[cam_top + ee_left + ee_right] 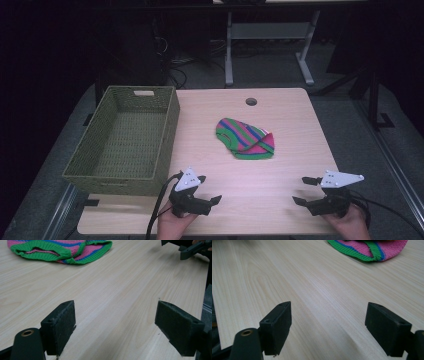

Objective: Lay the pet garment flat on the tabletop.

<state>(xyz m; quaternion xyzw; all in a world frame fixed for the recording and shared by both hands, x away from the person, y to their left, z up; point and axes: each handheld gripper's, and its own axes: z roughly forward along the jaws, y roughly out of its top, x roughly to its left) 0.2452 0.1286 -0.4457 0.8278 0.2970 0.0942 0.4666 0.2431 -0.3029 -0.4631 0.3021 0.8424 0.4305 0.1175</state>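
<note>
A knitted piece with green, pink and blue stripes lies crumpled near the middle of the light wooden table. My left gripper hovers at the front edge, left of centre, open with nothing between its jaws. At the front right my right gripper is also open and empty. In the left gripper view the gripper points along bare wood, with the knitted piece far ahead at the upper left. In the right gripper view the gripper faces the knitted piece at the top right.
A green woven basket stands empty on the table's left side, overhanging its left edge. A round cable hole sits near the far edge. Beyond the table are grey desk legs and cables on a dark floor.
</note>
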